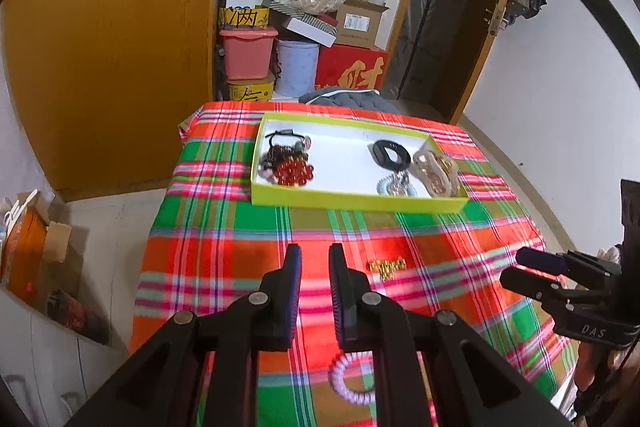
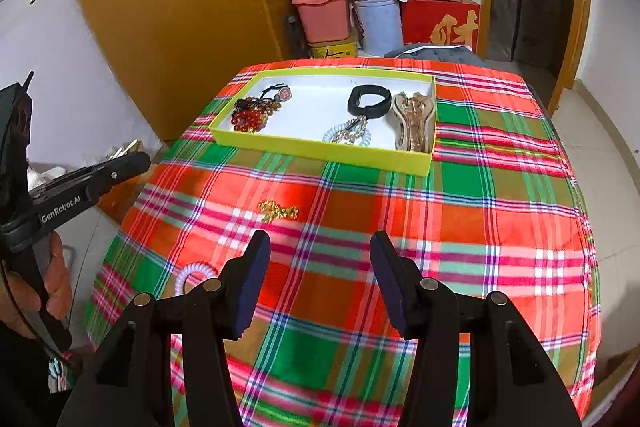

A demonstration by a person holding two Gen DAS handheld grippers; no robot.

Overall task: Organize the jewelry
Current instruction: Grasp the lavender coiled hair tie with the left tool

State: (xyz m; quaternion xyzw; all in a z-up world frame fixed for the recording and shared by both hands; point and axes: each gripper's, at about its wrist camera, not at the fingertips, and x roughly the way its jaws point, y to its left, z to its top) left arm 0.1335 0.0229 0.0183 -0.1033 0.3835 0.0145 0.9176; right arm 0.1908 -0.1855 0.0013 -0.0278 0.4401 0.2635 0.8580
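While both of my grippers hang above the near half of the surface, the small gold chain (image 2: 278,211) lies loose on the plaid red-and-green cloth (image 2: 500,211), near the middle and apart from everything else. A lilac coiled hair tie (image 1: 352,379) sits closer to the near edge, partly hidden under my left gripper (image 1: 315,259), whose fingers stand a narrow gap apart and hold nothing. My right gripper (image 2: 320,247) is spread wide, also empty, above bare cloth toward the right edge.

Toward the far edge rests the shallow lime-green cardboard tray with a white floor (image 2: 320,149). At its left end is a heap of dark red and amber beads (image 2: 252,115) with a black cord. At its right end lies a black band bracelet (image 2: 368,101), in front of it a pale blue coiled tie tangled with gold chain (image 2: 348,135), and against the right wall a beige oval hair clip (image 2: 414,121).

Beyond the far edge I see stacked boxes and plastic bins (image 2: 360,7) beside a wooden wardrobe (image 2: 168,7).
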